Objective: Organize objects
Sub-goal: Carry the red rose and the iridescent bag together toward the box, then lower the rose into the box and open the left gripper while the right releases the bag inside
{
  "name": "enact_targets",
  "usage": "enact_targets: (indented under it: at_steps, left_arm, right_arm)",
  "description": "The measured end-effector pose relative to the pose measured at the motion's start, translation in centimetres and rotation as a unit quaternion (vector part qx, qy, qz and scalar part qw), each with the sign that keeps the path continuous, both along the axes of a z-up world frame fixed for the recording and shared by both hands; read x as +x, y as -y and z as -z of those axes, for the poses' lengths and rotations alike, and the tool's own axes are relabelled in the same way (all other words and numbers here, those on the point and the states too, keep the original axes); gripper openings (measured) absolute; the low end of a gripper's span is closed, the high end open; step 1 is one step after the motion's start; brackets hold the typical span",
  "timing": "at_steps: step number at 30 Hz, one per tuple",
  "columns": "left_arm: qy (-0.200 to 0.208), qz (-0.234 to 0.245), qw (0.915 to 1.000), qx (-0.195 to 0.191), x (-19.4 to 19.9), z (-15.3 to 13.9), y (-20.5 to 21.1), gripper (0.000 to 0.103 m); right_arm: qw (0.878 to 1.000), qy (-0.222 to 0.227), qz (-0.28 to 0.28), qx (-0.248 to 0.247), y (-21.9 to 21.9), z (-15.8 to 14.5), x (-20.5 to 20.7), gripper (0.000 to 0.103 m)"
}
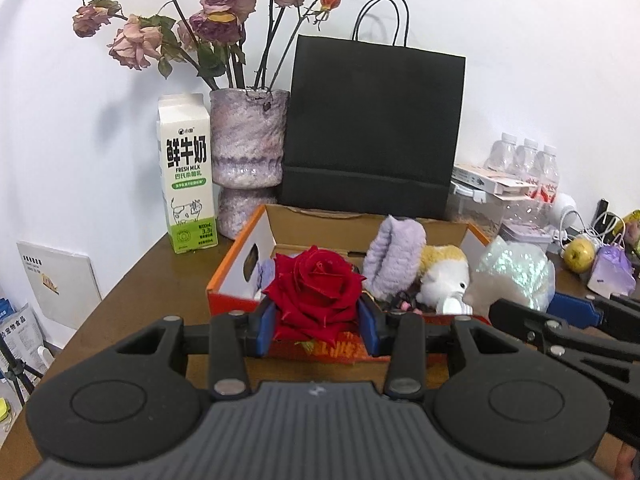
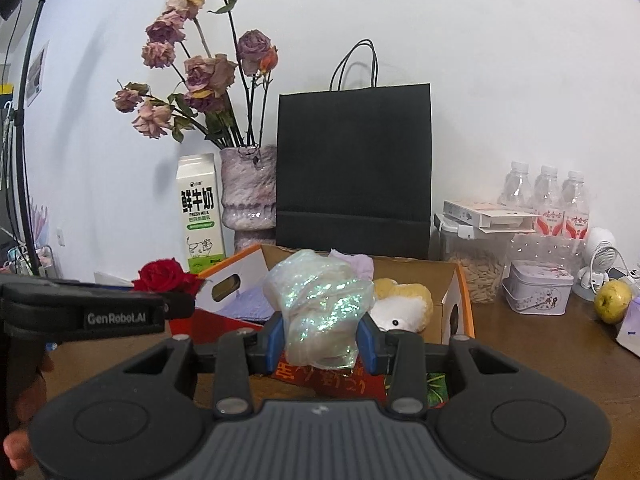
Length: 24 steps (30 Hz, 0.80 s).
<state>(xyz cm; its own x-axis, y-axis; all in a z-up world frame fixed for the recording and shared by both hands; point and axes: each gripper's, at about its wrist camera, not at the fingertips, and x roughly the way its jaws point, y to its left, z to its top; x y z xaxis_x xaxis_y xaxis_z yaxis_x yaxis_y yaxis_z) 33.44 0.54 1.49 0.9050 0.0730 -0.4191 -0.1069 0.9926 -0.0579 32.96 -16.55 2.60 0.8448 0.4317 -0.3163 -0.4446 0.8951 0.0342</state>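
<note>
My left gripper (image 1: 318, 326) is shut on a red rose (image 1: 314, 294), held over the near edge of an open orange cardboard box (image 1: 236, 254). In the right wrist view my right gripper (image 2: 322, 338) is shut on a crumpled iridescent plastic wrap (image 2: 320, 304), also over the box (image 2: 460, 280). The right gripper (image 1: 568, 310) shows at the right of the left wrist view with the wrap (image 1: 516, 270); the left gripper and rose (image 2: 166, 274) show at the left of the right wrist view. Inside the box lie a purple fuzzy item (image 1: 394, 256) and a white and yellow plush toy (image 1: 444, 274).
Behind the box stand a black paper bag (image 1: 374, 128), a vase of dried roses (image 1: 248, 140) and a milk carton (image 1: 188, 172). To the right are water bottles (image 2: 548, 204), a seed jar (image 2: 476, 268), a tin (image 2: 538, 292), a small fan (image 2: 602, 258) and a green pear (image 2: 612, 302).
</note>
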Motion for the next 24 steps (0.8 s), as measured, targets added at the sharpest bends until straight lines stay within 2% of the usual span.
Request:
enact_targets:
  at_steps: [10, 24]
  left_arm:
    - [0.013, -0.003, 0.9999, 0.002, 2.4, -0.7, -0.5, 0.043]
    - [0.022, -0.007, 0.9997, 0.008, 8.1, -0.8, -1.4, 0.043]
  right_arm:
    - [1.0, 0.001, 0.003, 0.001, -0.5, 0.0, 2.6, 0.037]
    - [1.0, 0.007, 0.004, -0.005, -2.5, 0.0, 8.0, 0.037]
